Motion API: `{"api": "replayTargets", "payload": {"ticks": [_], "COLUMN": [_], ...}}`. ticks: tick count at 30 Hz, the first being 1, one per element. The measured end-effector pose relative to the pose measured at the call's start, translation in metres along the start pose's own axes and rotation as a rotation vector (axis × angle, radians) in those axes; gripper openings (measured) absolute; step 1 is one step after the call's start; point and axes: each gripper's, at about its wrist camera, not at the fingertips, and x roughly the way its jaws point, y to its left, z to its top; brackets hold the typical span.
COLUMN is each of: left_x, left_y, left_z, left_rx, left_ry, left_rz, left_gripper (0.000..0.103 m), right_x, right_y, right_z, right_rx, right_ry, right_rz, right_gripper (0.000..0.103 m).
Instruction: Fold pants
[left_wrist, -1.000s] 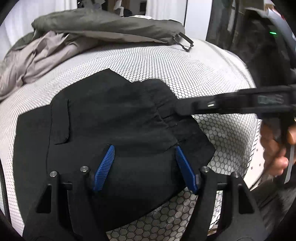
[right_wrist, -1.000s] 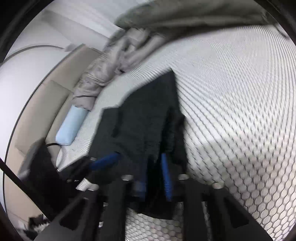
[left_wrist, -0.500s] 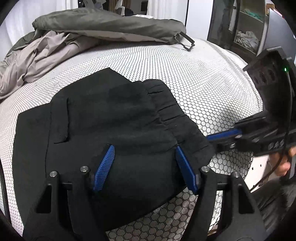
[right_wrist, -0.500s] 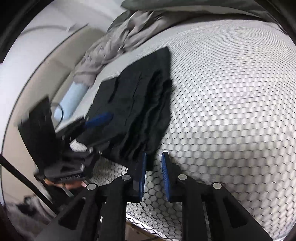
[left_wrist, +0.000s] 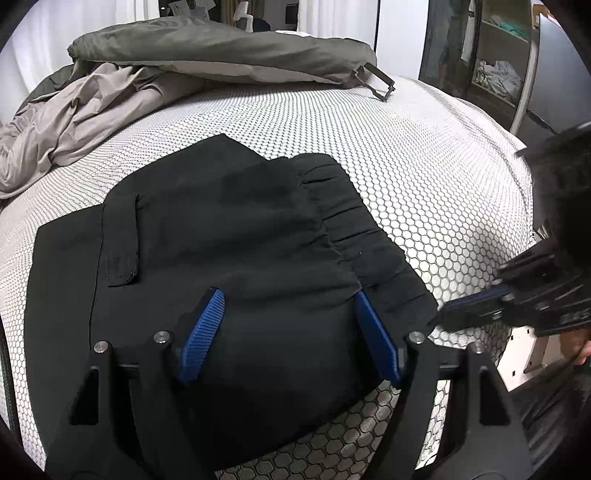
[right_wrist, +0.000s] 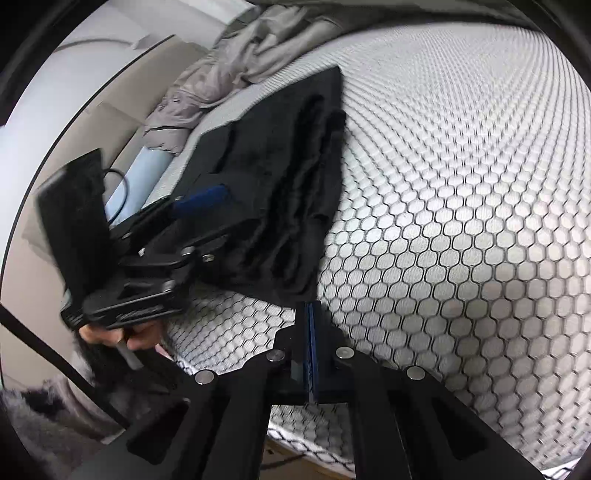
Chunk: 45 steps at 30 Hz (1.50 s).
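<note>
pants (left_wrist: 229, 266) folded on bed (left_wrist: 424, 155) | left gripper (left_wrist: 291, 332) fingers apart above them | right gripper (right_wrist: 309, 325) fingers together, empty, at waistband corner | risk — nudge undoes fold

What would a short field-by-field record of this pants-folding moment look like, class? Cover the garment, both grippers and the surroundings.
garment: black pants, folded into a compact stack, elastic waistband toward the right
surface: bed with white honeycomb-pattern cover
left gripper: jaws wide open, over the near part of the pants
right gripper: jaws shut, empty, just off the pants' near corner
other items: grey and taupe bedding bunched at the far side of the bed
</note>
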Motion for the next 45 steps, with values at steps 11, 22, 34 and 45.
{"api": "replayTargets", "payload": {"ticks": [11, 22, 34, 45], "left_x": [0.002, -0.005, -0.084, -0.055], "left_y": [0.001, 0.008, 0.166, 0.215], "left_z": [-0.002, -0.003, -0.054, -0.066], "left_rx": [-0.014, -0.009, -0.298, -0.432], "left_ry": [-0.001, -0.006, -0.070, 0.026], "left_rz": [0.016, 0.012, 0.231, 0.098], "left_gripper": [0.072, 0.072, 0.072, 0.018], "right_x": [0.004, 0.029, 0.024, 0.075], "right_y": [-0.010, 0.009, -0.004, -0.003], "right_z": [0.030, 0.050, 0.053, 0.081], "right_rx": [0.158, 0.099, 0.138, 0.188], "right_ry": [-0.116, -0.150, -0.206, -0.169], "right_rz": [0.095, 0.034, 0.012, -0.009], "right_gripper": [0.021, 0.005, 0.053, 0.028]}}
